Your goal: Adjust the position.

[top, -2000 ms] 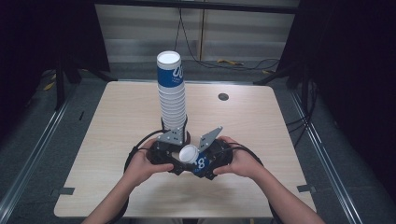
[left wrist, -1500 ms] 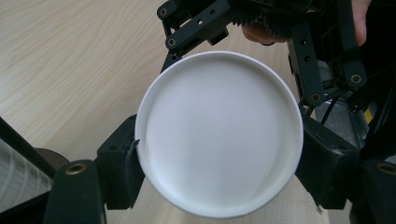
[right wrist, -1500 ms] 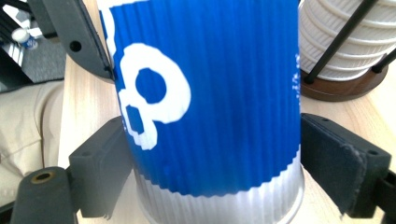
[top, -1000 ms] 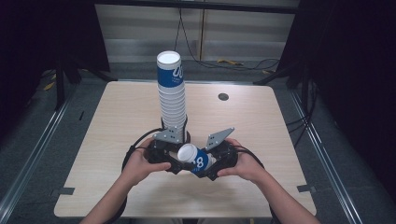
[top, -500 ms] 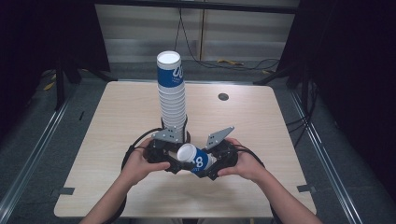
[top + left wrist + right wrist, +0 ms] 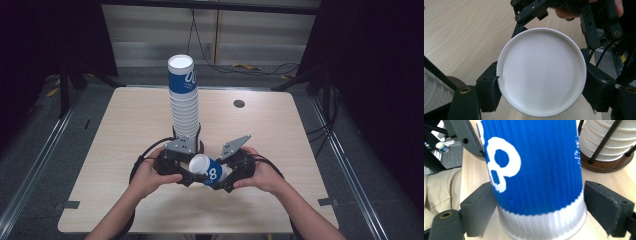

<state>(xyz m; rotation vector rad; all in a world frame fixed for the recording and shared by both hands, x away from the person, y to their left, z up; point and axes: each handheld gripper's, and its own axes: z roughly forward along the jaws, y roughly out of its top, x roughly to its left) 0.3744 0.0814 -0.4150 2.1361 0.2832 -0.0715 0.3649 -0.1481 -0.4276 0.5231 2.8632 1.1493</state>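
Loose cup: one blue paper cup [image 6: 207, 170] with a white figure printed on its ribbed side lies tipped over between the two grippers, above the near middle of the table [image 6: 125, 130]. The left gripper view looks at one white round end of it [image 6: 541, 71]; I cannot tell whether that is the base or the open mouth, so nothing can be said of its contents.
Stack of cups: one tall stack [image 6: 184, 100] stands upright just behind the hands, its cups nested in each other, too tightly packed to count. The top one is blue with a white mouth, the ones under it show white ribbed rims. The mouth of the top cup looks empty.
Stand: the stack sits in a round brown wooden base [image 6: 604, 163] with thin black upright rods around it.
Left gripper [image 6: 175, 167]: its jaws pinch the white end of the loose cup, one pad on each side of the rim.
Right gripper [image 6: 227, 175]: its jaws sit on either side of the blue cup near its white band; the left pad touches, the right pad seems a hair off, so a firm grip cannot be told.
Hands: two, one on each gripper.
Table hole: one small dark round cap [image 6: 239, 103] at the far right of the tabletop.
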